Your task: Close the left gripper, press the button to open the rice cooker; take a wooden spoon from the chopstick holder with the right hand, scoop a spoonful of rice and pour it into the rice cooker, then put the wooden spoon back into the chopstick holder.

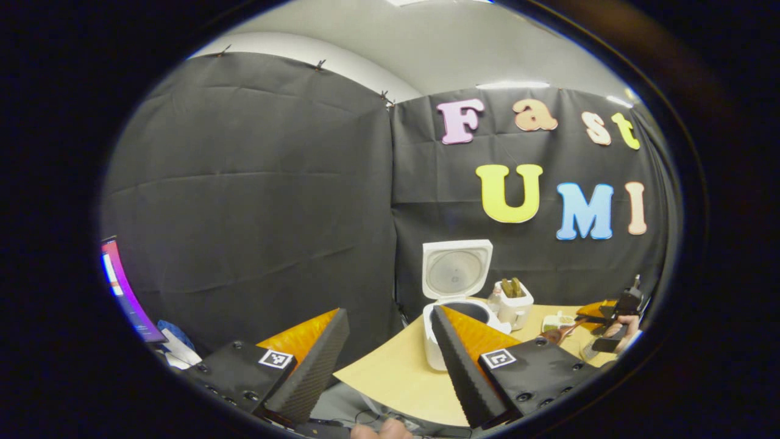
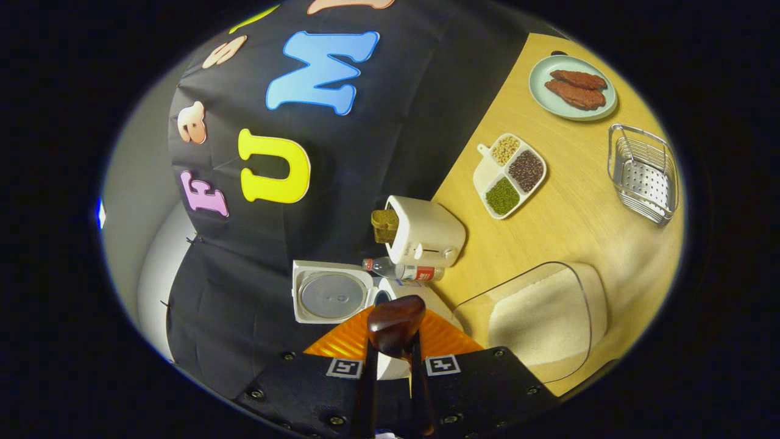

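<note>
Both grippers — left gripper, right gripper — wear black screw-studded plates, each bearing a square black-and-white marker.

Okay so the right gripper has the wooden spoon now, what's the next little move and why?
Probably swing the right gripper toward the clear rice container and dip the wooden spoon into it. The rice cooker lid already stands open, the spoon is clamped between the fingers with its bowl over the cooker, and I can't see any rice in the spoon, so scooping seems to come next.

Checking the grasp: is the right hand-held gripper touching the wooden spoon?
Touching: the right gripper view shows the right hand-held gripper clamping the wooden spoon.
</note>
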Tool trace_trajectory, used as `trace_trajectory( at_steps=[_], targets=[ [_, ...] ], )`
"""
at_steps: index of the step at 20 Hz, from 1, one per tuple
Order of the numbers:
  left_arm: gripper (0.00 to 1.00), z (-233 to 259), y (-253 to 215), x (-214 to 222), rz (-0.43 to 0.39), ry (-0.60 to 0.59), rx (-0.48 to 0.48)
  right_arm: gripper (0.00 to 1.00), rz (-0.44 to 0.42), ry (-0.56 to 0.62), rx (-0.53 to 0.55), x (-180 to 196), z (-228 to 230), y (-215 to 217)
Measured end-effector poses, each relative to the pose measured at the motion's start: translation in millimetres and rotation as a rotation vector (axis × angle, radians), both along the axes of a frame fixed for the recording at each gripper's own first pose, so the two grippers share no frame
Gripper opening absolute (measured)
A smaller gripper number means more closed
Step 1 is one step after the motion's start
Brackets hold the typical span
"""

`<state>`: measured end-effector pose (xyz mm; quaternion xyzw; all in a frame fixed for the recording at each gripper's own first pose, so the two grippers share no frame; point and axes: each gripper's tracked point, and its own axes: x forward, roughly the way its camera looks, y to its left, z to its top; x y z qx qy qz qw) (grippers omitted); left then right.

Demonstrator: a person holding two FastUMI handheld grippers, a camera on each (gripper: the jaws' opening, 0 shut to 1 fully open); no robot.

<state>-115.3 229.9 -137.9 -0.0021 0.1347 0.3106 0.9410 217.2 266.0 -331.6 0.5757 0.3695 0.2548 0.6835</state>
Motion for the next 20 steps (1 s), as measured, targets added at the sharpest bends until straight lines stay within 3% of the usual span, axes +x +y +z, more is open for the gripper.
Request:
trace_trajectory(
  at_steps=[5, 10, 15, 16, 17, 18, 20],
  targets=[
    [0.92, 5, 16, -13, 0.036, -0.006, 0.006, 0.23, 0.013, -0.050, 0.104, 16, 64, 60],
    [0.92, 4, 34, -25, 0.079, -0.004, 0.015, 0.23, 0.069, -0.119, 0.050, 38, 86, 147],
    [0.92, 4, 50, -40, 0.130, 0.021, 0.031, 0.23, 0.142, -0.223, -0.142, 59, 63, 230],
    [0.96, 0, 55, -43, 0.143, 0.024, 0.025, 0.23, 0.159, -0.257, -0.197, 63, 53, 247],
    [0.92, -4, 59, -46, 0.158, 0.031, 0.015, 0.23, 0.184, -0.282, -0.238, 63, 47, 258],
    [0.96, -6, 61, -49, 0.173, 0.036, 0.008, 0.23, 0.204, -0.312, -0.280, 63, 43, 271],
    [0.93, -12, 68, -54, 0.200, 0.047, 0.004, 0.23, 0.241, -0.370, -0.353, 59, 34, 287]
  ],
)
